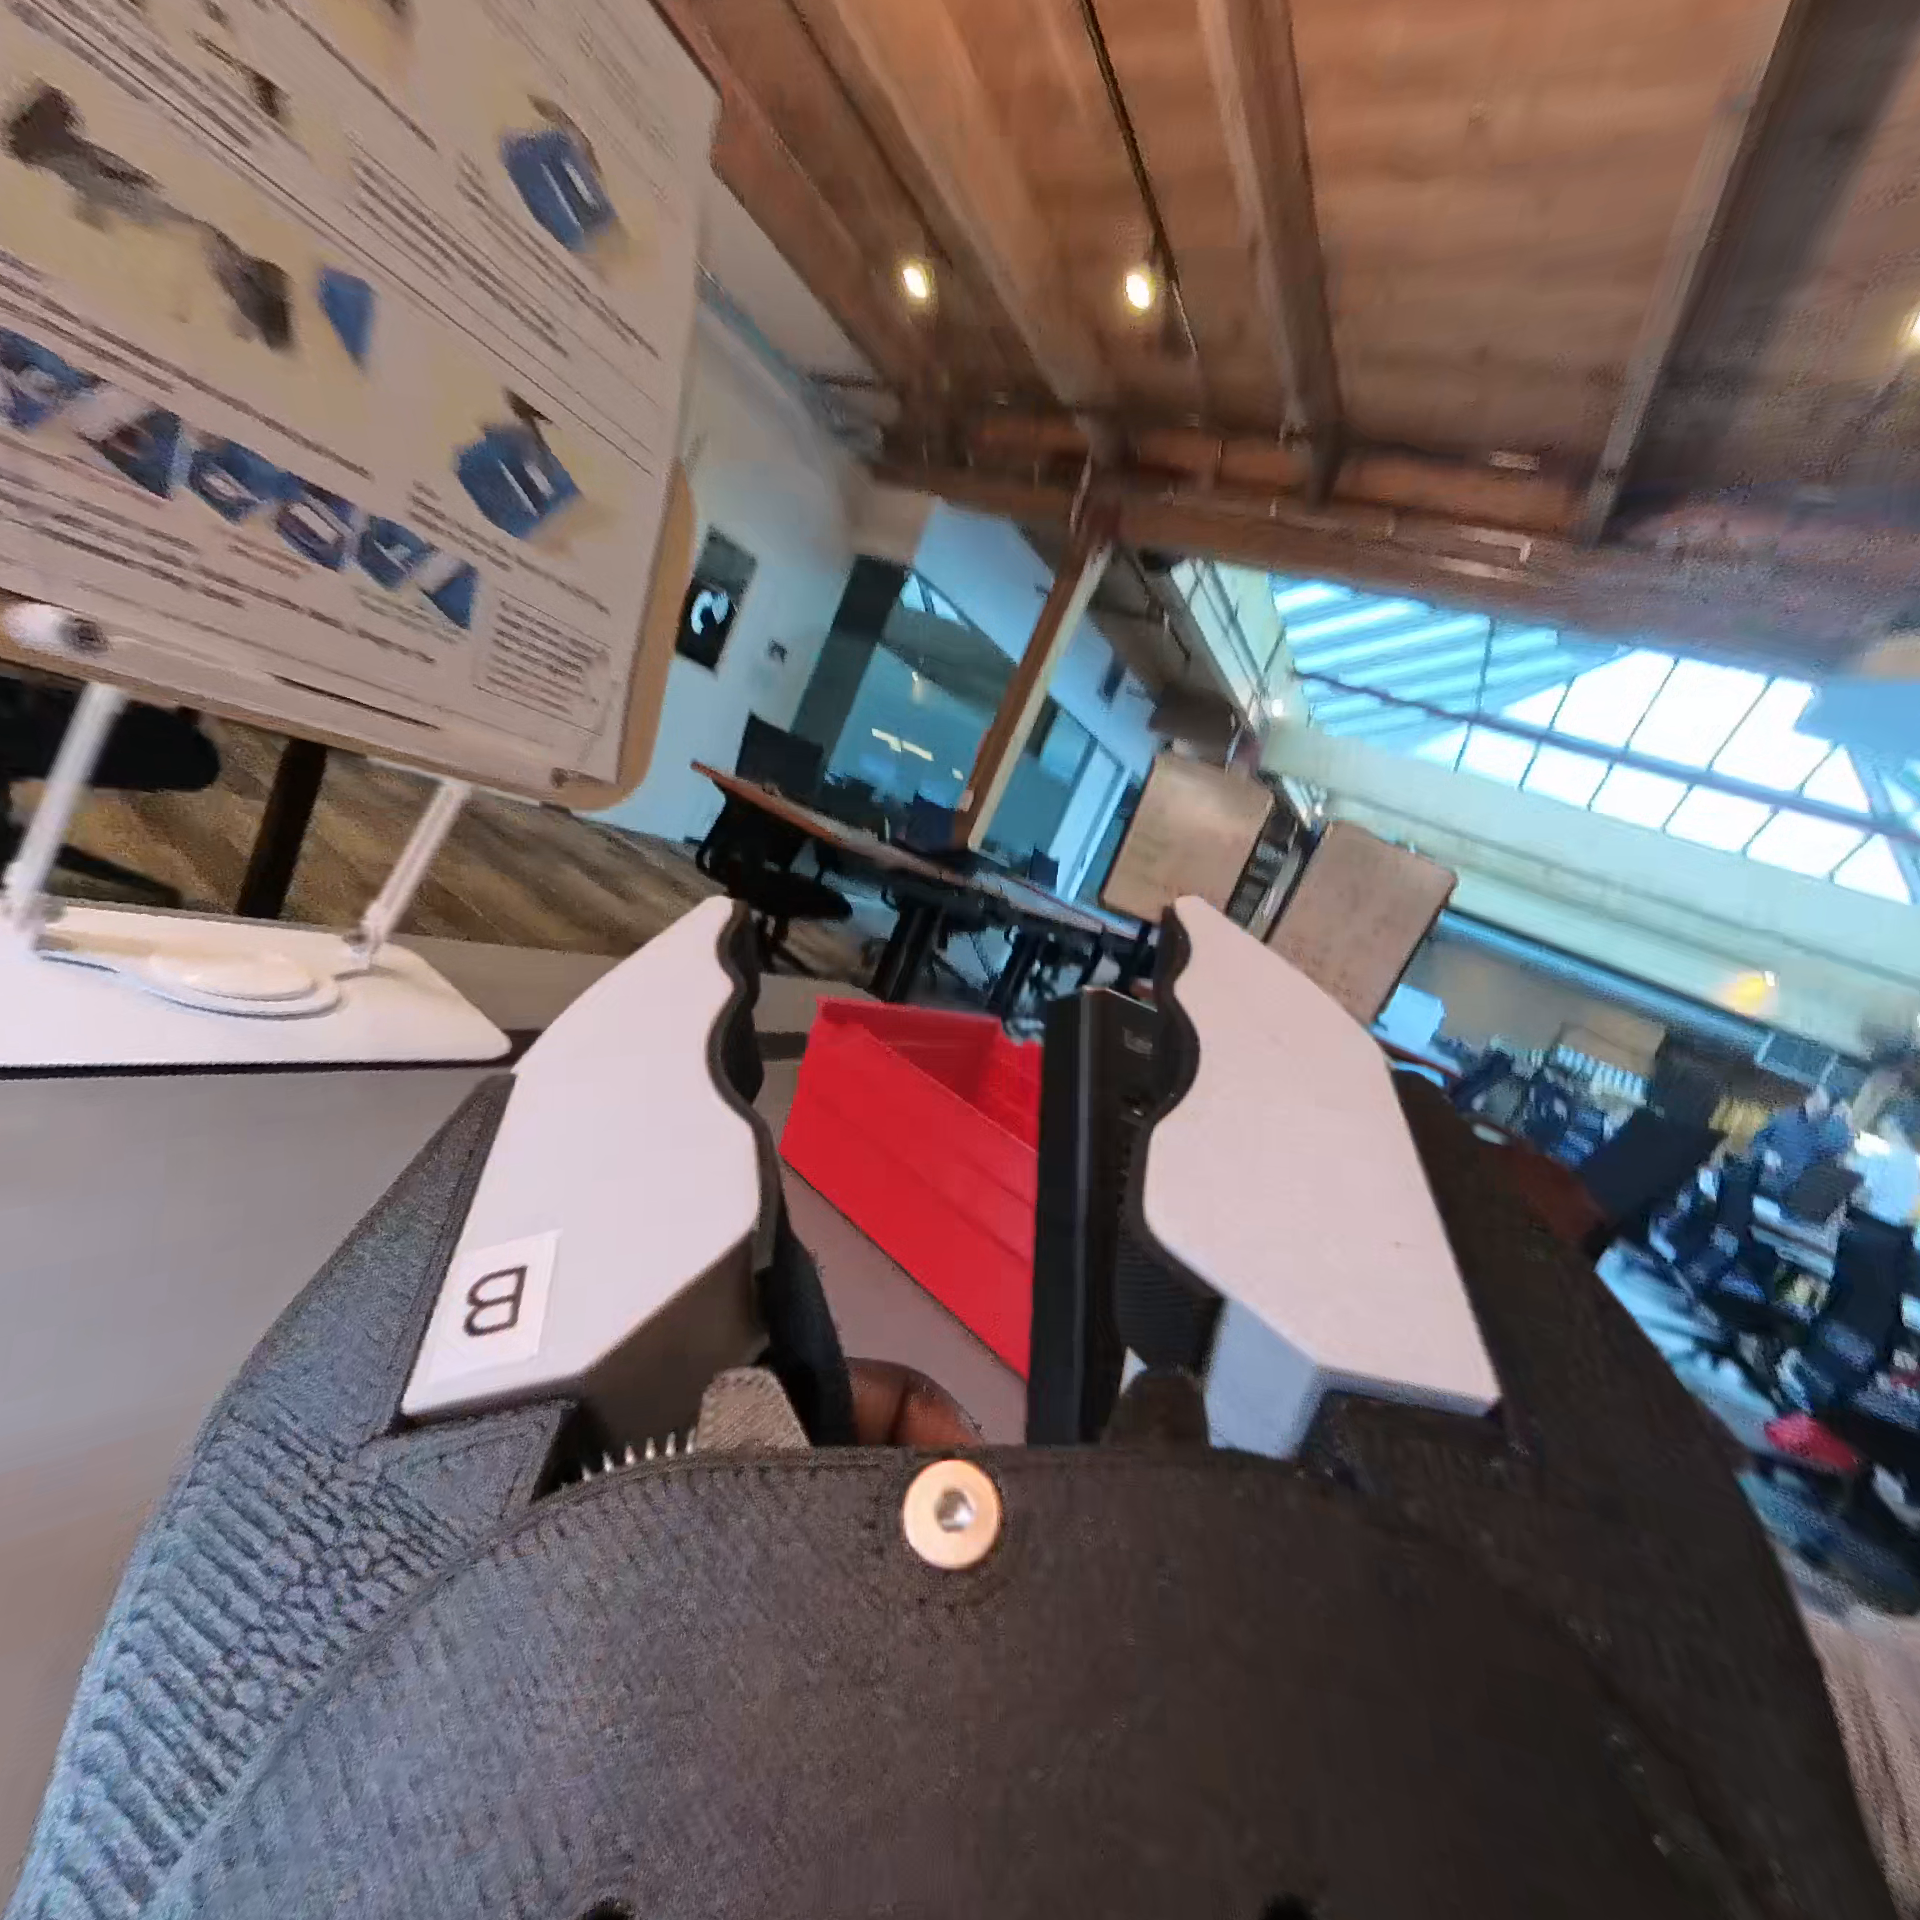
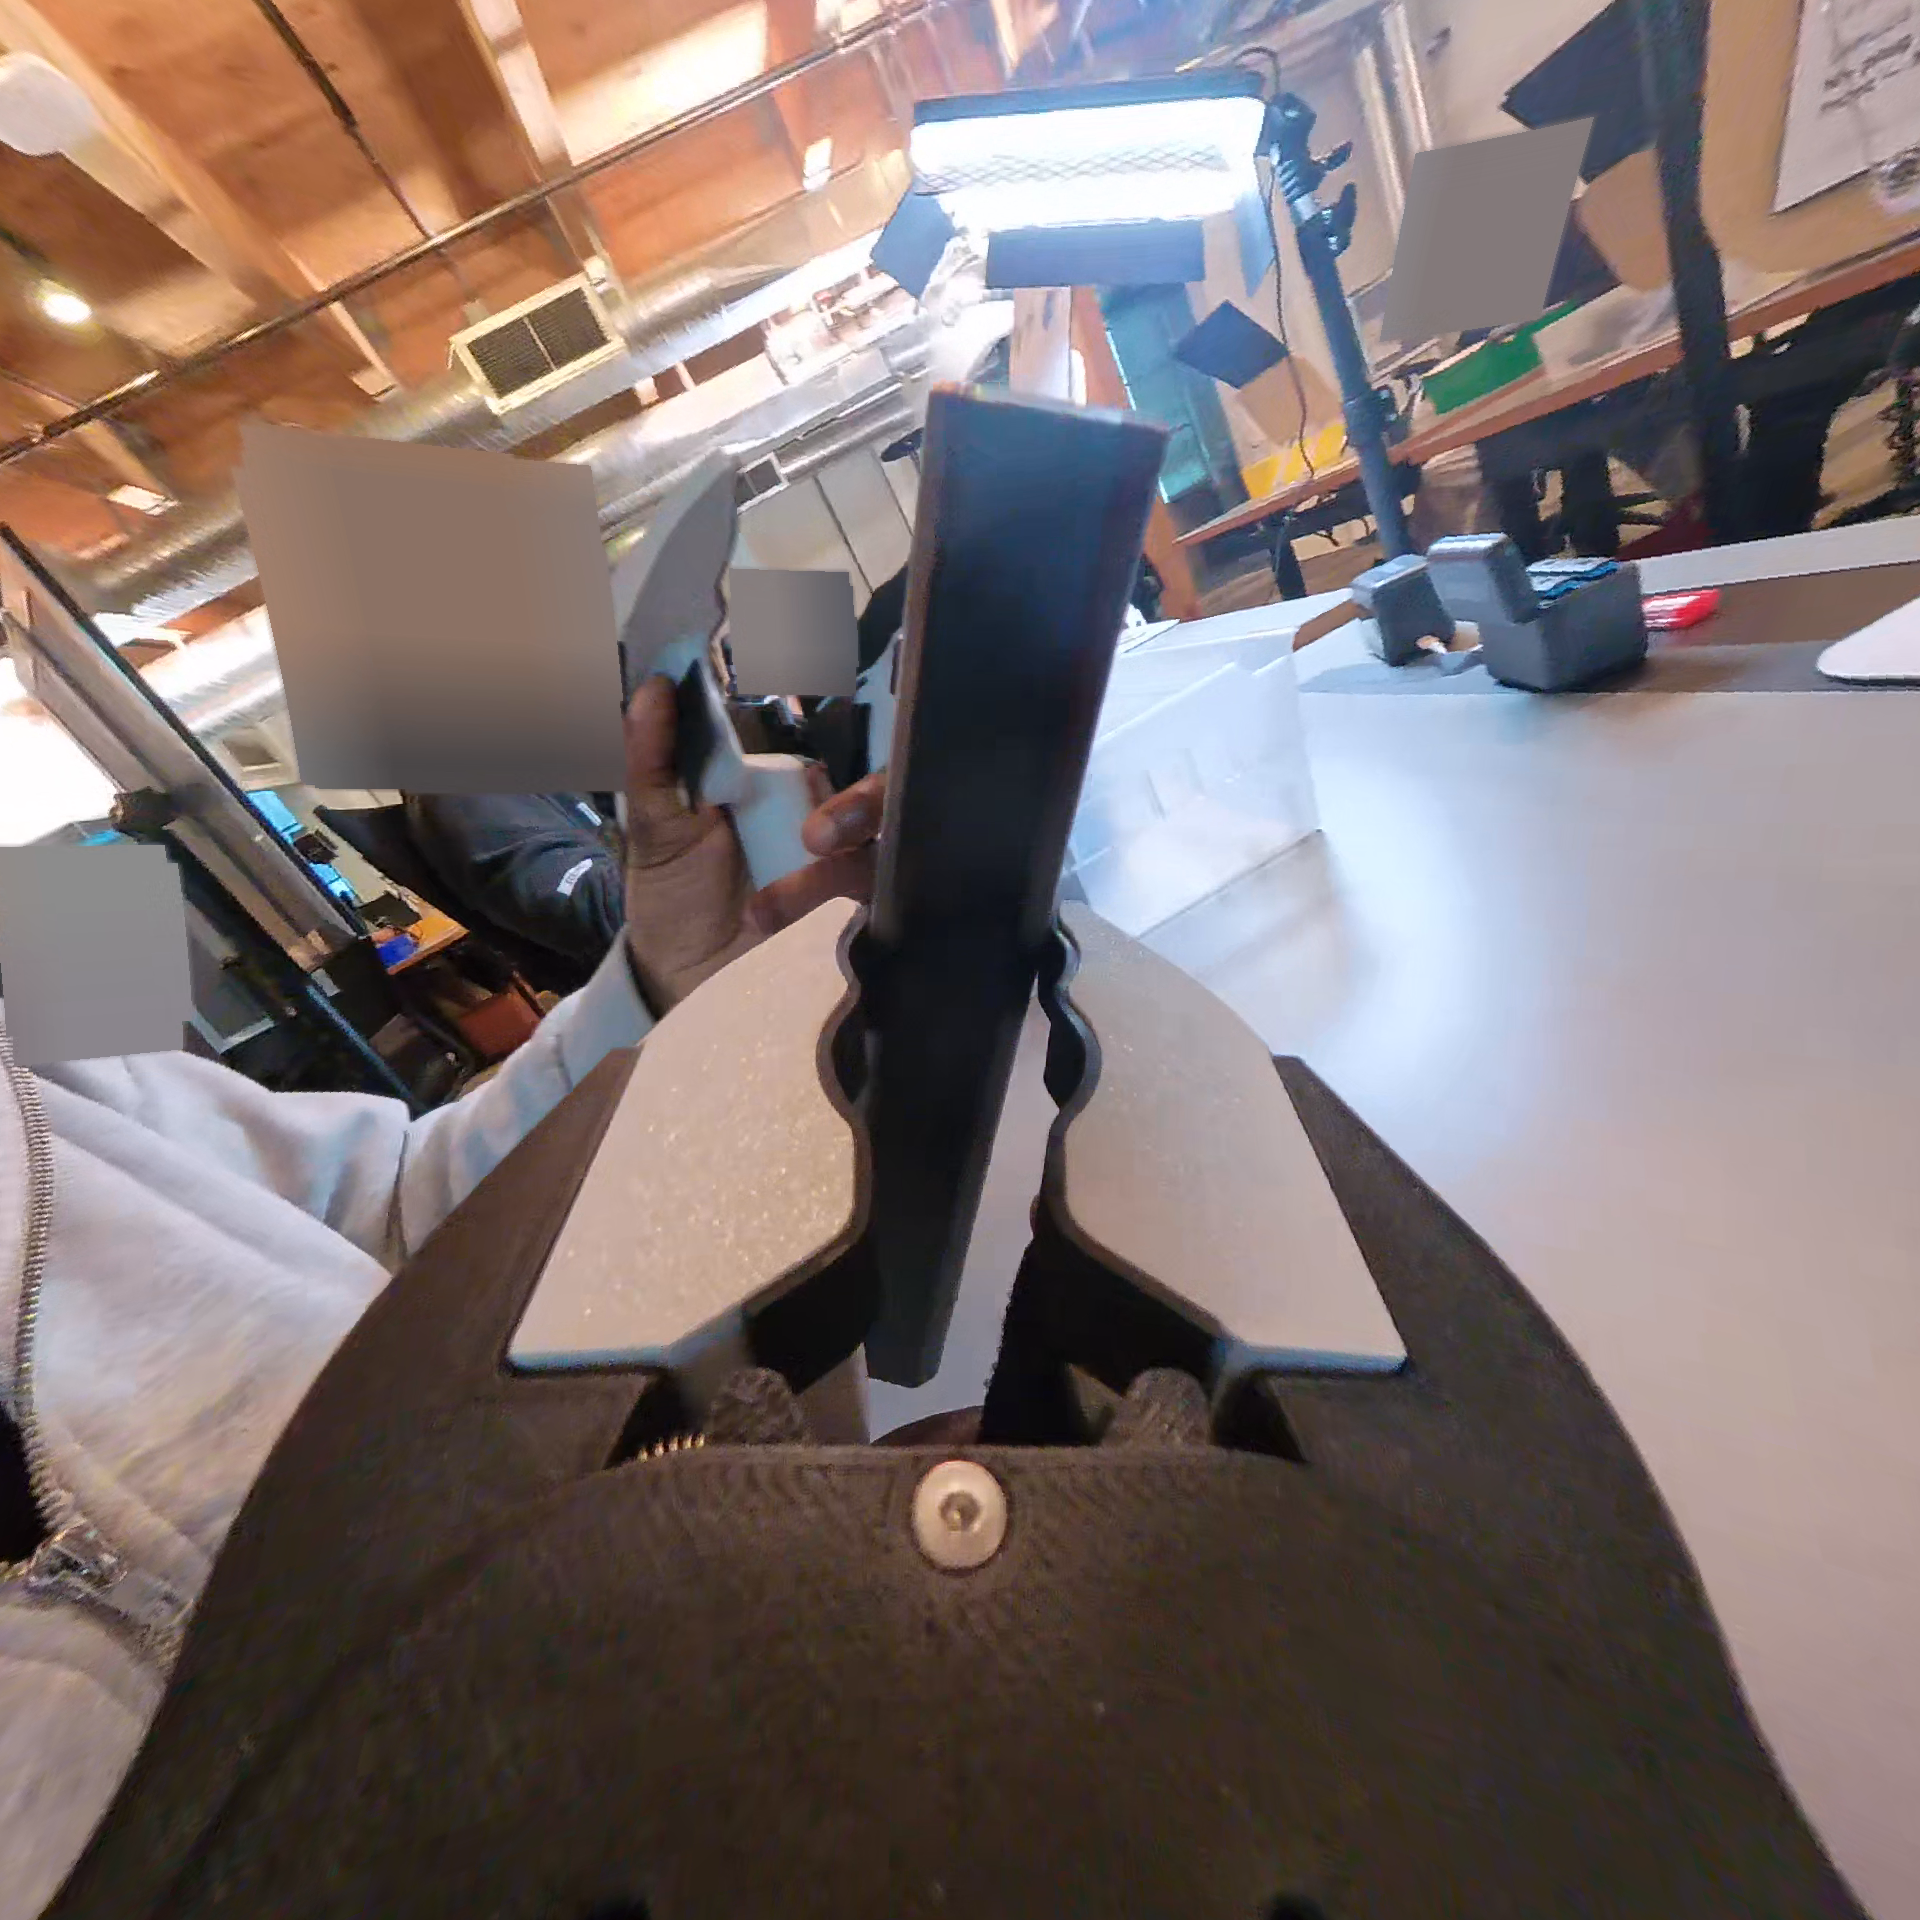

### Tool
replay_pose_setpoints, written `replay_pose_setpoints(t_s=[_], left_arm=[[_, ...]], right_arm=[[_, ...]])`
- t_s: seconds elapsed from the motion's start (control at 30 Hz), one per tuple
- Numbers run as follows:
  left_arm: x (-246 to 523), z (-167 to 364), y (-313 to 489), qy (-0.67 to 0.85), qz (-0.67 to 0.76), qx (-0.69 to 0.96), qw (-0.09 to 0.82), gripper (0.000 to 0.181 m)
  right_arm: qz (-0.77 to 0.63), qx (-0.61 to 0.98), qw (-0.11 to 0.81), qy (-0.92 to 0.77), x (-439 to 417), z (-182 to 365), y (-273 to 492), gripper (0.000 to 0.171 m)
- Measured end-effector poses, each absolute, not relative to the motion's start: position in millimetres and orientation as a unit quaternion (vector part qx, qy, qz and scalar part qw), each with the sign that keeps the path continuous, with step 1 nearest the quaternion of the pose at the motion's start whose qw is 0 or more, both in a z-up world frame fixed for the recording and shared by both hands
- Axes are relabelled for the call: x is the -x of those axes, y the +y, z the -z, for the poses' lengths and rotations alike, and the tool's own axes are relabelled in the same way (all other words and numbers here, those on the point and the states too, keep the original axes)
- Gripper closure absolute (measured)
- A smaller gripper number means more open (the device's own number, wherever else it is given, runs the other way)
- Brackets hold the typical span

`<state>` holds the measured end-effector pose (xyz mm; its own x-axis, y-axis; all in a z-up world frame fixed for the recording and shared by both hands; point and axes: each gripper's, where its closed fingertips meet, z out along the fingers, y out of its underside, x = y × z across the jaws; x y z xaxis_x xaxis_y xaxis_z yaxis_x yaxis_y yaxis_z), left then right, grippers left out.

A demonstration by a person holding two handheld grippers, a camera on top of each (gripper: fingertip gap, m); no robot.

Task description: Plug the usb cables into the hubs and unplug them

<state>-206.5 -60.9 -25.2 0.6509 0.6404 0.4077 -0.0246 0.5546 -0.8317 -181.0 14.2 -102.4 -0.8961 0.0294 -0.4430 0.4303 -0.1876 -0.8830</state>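
Note:
A long black USB hub [image 2: 1018, 644] stands upright, tilted slightly right, and my right gripper [image 2: 956, 935] is shut on its lower part above the grey table [image 2: 1558, 1039]. My left gripper [image 1: 951, 935] is open. The same hub [image 1: 1070, 1195] shows edge-on between its jaws, close against the right finger [image 1: 1278, 1122], with a wide gap to the left finger [image 1: 634, 1132]. In the right wrist view a grey finger [image 2: 681, 582] of the left gripper and the hand [image 2: 686, 862] holding it sit just left of the hub. No USB cable is in view.
A red tray [image 1: 914, 1122] lies on the table beyond the left gripper. A white stand [image 1: 260, 987] holding a printed board [image 1: 312, 364] is at the far left. A clear box [image 2: 1195, 769] and grey boxes [image 2: 1538, 623] stand at the table's far side. One gripper's finger ends stand about 12 cm off the other's.

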Motion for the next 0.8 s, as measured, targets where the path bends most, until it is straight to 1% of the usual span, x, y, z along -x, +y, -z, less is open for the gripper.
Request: replay_pose_setpoints(t_s=[0.13, 0.2, 0.37, 0.6, 0.7, 0.8], left_arm=[[215.1, 37.7, -71.0, -0.379, -0.214, 0.426, 0.793, 0.109], [215.1, 40.5, -66.3, -0.366, -0.234, 0.447, 0.782, 0.109], [211.8, 42.7, -57.2, -0.331, -0.301, 0.486, 0.750, 0.110], [209.9, 45.5, -51.5, -0.310, -0.335, 0.508, 0.730, 0.112], [212.2, 43.8, -59.1, -0.319, -0.340, 0.495, 0.733, 0.112], [216.9, 47.9, -64.8, -0.331, -0.343, 0.492, 0.729, 0.113]], right_arm=[[0.750, -0.183, 0.152, 0.617, 178.1, 99.2, 14.4, 0.140], [0.752, -0.186, 0.130, 0.619, 183.5, 99.2, 17.2, 0.140], [0.738, -0.233, 0.022, 0.633, 219.2, 106.6, 36.6, 0.141], [0.763, -0.285, -0.004, 0.580, 251.4, 95.7, 72.4, 0.142], [0.765, -0.273, -0.008, 0.582, 248.0, 96.1, 68.5, 0.141], [0.742, -0.261, -0.044, 0.615, 245.3, 107.0, 56.8, 0.142]])
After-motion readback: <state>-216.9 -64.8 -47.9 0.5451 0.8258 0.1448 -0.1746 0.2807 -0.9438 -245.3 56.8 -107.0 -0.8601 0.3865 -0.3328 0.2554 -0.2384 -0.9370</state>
